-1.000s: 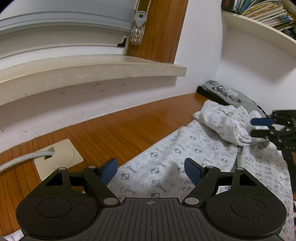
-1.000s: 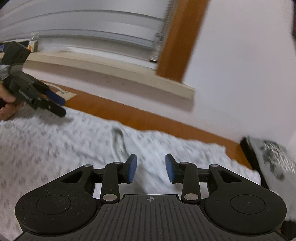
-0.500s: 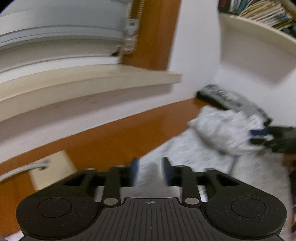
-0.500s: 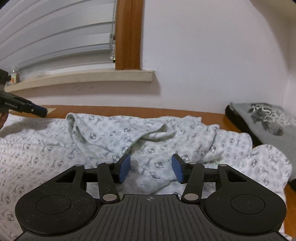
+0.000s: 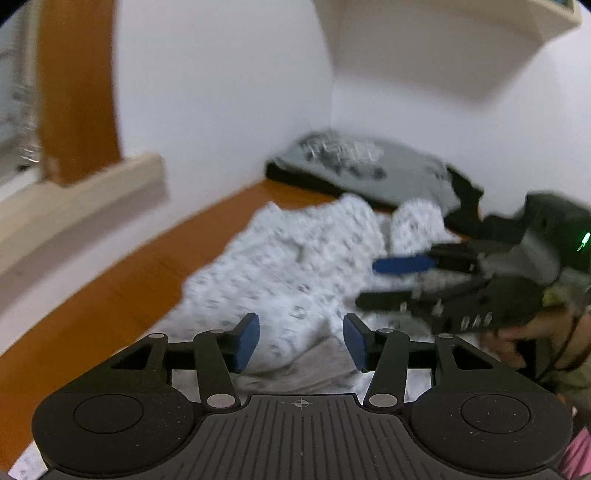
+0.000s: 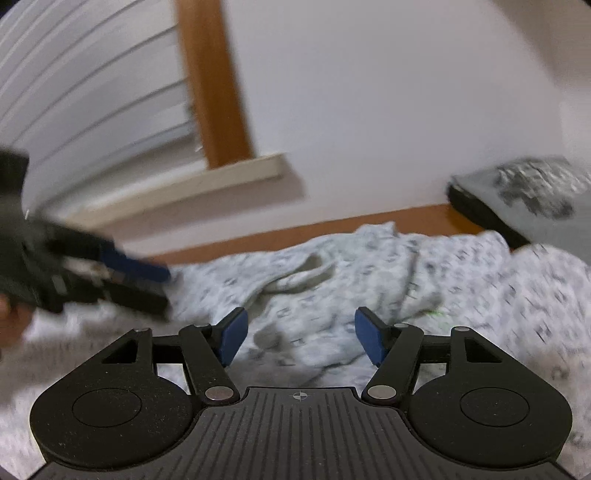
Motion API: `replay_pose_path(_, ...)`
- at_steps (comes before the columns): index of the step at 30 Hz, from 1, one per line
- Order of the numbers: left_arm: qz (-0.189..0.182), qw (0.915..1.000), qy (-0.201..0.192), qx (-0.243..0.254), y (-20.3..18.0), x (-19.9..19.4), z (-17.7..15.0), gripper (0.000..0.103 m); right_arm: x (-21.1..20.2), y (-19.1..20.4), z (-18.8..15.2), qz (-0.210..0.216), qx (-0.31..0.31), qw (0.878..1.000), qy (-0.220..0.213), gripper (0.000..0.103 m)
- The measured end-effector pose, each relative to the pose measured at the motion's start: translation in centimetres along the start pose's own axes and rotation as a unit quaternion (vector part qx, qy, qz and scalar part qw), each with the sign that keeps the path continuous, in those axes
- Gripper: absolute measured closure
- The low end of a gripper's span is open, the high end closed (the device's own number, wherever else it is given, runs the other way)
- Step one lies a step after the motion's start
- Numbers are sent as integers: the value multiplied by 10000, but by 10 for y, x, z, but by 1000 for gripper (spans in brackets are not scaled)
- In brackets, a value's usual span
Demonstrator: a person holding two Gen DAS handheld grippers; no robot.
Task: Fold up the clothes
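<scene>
A white garment (image 5: pixel 295 266) with a small grey check print lies rumpled on the wooden surface (image 5: pixel 122 295), blurred in both views. In the right wrist view the same garment (image 6: pixel 369 280) shows a fold with its grey inner side turned out. My left gripper (image 5: pixel 301 341) hovers just above the cloth, open, with nothing between its blue pads. My right gripper (image 6: pixel 301 338) is open too, low over the garment's middle. Each gripper appears in the other's view: the right gripper (image 5: pixel 399 280) at the right, the left gripper (image 6: pixel 147 284) at the left.
A folded grey printed garment (image 5: pixel 362 166) on a black one lies in the far corner by the white wall. A window sill (image 6: pixel 207 181) and wooden frame (image 6: pixel 214 81) run along the back. A shelf (image 5: pixel 461 33) hangs overhead. A hand (image 5: pixel 535 336) holds the right gripper.
Both views have swung and blurred. My left gripper shut briefly, then opened again, and moved right toward the garment's heaped end. My right gripper opened wider over the cloth.
</scene>
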State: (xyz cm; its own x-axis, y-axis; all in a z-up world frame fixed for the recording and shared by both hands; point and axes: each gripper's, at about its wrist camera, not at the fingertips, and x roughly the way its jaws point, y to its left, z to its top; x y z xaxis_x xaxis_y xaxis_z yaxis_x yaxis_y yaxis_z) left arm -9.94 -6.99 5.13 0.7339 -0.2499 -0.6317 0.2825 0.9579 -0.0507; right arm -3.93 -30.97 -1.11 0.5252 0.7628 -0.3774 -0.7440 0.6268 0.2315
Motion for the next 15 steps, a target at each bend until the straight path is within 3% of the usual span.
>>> replay_pose_path(3,-10,9999,154,35,-4,17,-2,36,-5,-11,-1,8,388,9991,-156,39)
replay_pose_path(8,188,9996,191,9,-3,35,2,36,-5,-8,1,112,263,9995,-109,39)
replay_pose_path(10,247,9996,154,-30,1,36,2,56,-6,-7,1,128,222,9996,-93,39)
replay_pose_path(11,222,9996,132,-86,4,35,1,80,-6,-7,1,126,221,9996,-95,39)
replay_pose_path(12,148,9997,80,-186,9,31,0,92,-6,-7,1,124,220,9996,-96,39)
replay_pose_path(15,220,9983,-280,-458,26,4,-1,94,-6,-7,2,113,188,9997,-96,39)
